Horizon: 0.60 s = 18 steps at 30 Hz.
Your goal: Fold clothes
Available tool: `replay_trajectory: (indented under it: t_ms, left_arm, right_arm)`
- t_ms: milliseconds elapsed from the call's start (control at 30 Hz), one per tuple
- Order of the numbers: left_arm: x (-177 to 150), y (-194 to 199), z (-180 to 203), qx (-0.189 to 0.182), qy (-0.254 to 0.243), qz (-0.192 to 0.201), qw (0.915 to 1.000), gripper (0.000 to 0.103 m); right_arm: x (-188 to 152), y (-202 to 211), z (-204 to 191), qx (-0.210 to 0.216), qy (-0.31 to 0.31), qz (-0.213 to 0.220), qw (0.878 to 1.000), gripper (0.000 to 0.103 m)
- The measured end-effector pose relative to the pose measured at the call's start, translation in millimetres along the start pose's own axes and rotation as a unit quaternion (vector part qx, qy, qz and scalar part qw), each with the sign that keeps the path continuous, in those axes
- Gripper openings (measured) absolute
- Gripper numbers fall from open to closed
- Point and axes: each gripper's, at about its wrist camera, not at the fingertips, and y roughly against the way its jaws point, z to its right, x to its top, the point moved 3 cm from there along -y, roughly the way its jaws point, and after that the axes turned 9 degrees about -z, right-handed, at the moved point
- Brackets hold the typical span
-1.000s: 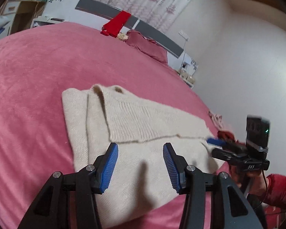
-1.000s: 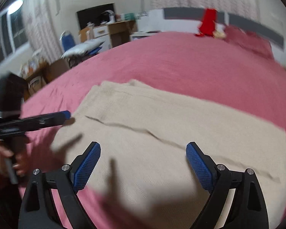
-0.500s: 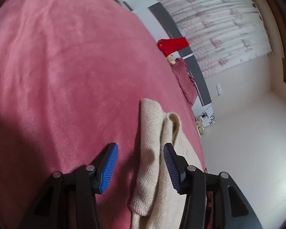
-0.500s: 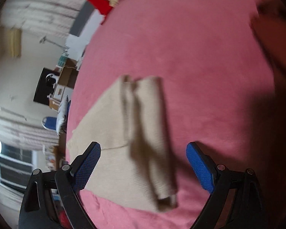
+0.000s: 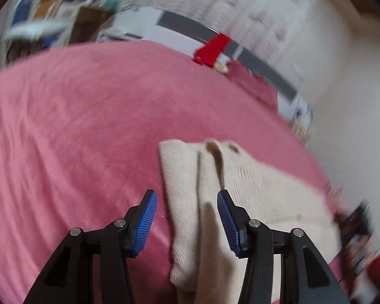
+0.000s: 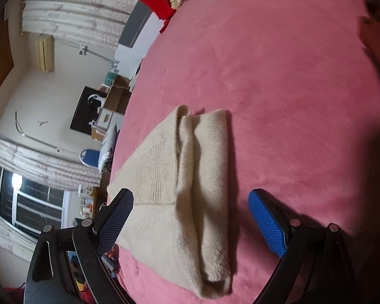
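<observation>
A cream knitted sweater (image 5: 240, 192) lies folded on the pink bed cover (image 5: 76, 139). In the left wrist view my left gripper (image 5: 187, 220) is open above the sweater's left folded edge, nothing between its blue pads. The right wrist view shows the same cream sweater (image 6: 190, 185) with a thick folded edge running toward the camera. My right gripper (image 6: 192, 223) hangs open over that near end, one finger at each side, holding nothing. The other gripper shows blurred at the right edge of the left wrist view.
A red cloth (image 5: 212, 49) and a dark pink pillow (image 5: 253, 83) sit at the head of the bed. Past the bed's far side stand a desk with boxes (image 6: 109, 111), a blue chair (image 6: 91, 157) and a curtained window (image 6: 30, 202).
Both cameras have swung. The left view rolled back to show the whole bed and more of the sweater. The right gripper came closer to the sweater's folded end.
</observation>
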Motion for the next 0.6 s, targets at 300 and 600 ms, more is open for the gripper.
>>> replay_trajectory:
  t_ms: [300,600]
  left_arm:
    - [-6,-24,27,0.071,-0.084,-0.057,0.9923,0.050]
    - [-2,-4,0,0.100,-0.051,-0.043,0.9928,0.050]
  right_arm:
    - [14,-38,-25,-0.020,0.050,-0.066,0.996,0.088]
    - [18,-59,-24,-0.131,0.073,-0.108,0.983,0.033]
